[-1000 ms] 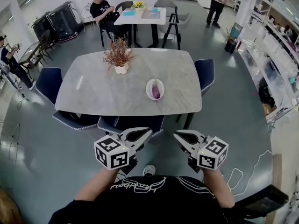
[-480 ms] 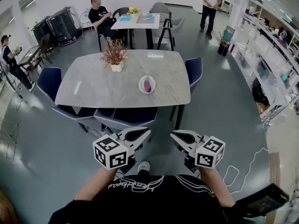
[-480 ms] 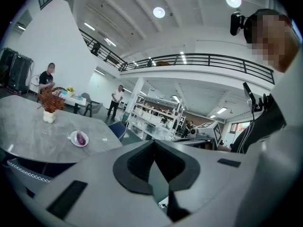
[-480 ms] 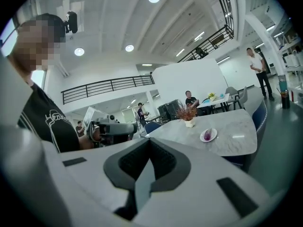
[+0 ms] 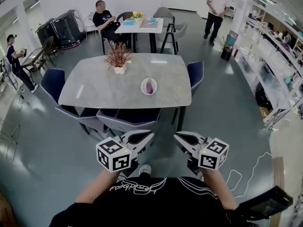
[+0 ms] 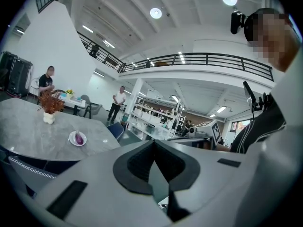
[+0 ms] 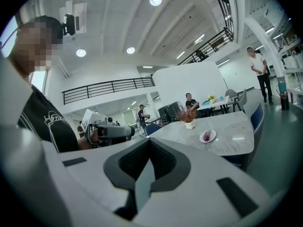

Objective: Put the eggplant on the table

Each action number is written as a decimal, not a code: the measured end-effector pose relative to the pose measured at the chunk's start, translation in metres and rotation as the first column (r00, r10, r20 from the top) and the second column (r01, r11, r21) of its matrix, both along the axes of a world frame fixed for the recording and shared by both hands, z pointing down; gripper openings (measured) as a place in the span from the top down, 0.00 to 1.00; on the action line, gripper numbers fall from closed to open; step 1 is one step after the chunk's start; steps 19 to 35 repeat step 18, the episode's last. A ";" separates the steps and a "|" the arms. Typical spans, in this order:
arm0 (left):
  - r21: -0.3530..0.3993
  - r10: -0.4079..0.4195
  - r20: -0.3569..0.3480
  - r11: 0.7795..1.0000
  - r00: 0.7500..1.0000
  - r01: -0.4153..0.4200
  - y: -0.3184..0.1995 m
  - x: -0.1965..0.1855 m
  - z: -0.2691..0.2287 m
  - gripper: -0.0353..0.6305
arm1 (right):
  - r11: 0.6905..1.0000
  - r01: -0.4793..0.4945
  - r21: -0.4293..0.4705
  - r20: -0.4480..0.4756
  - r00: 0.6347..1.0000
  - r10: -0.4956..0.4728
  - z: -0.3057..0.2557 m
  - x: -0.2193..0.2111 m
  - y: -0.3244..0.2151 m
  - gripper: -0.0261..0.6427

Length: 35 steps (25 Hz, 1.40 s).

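Note:
A small purple eggplant (image 5: 150, 86) lies on a white plate (image 5: 144, 85) on the near right part of the grey oval table (image 5: 104, 86). Both grippers are held close to my body, far short of the table. The left gripper (image 5: 151, 135) and the right gripper (image 5: 175, 136) point toward each other's tips, both shut and empty. In the left gripper view the jaws of the left gripper (image 6: 154, 144) meet, with the eggplant (image 6: 79, 138) far off at the left. In the right gripper view the right gripper (image 7: 149, 143) is shut and the eggplant (image 7: 207, 135) is small at the right.
A dried plant in a white pot (image 5: 119, 58) stands on the table's far side. Dark blue chairs (image 5: 130, 118) are tucked in along the near edge, with one more at each end. A seated person (image 5: 102, 19), a standing person (image 5: 215, 8) and shelving (image 5: 277, 65) lie beyond.
The table and plate look smaller and farther away than a second ago. Both grippers keep their place side by side before my chest, still shut.

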<state>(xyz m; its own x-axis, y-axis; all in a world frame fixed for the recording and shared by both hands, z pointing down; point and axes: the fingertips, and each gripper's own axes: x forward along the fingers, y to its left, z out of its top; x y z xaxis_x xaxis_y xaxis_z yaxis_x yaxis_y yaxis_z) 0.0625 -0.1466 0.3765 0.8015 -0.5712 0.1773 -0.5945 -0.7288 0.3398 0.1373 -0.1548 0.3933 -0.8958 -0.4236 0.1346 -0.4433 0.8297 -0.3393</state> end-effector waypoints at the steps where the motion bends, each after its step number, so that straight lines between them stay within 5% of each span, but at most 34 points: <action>1: 0.002 0.001 0.001 1.000 1.000 -0.001 0.001 0.002 -0.001 0.94 | 1.000 -0.001 0.002 0.002 1.000 0.001 -0.001 0.001 0.001 0.95; 35: 0.038 0.005 0.026 0.999 1.000 -0.006 0.024 0.014 -0.013 0.94 | 0.998 -0.020 0.056 -0.022 1.000 0.021 -0.013 0.016 0.020 0.95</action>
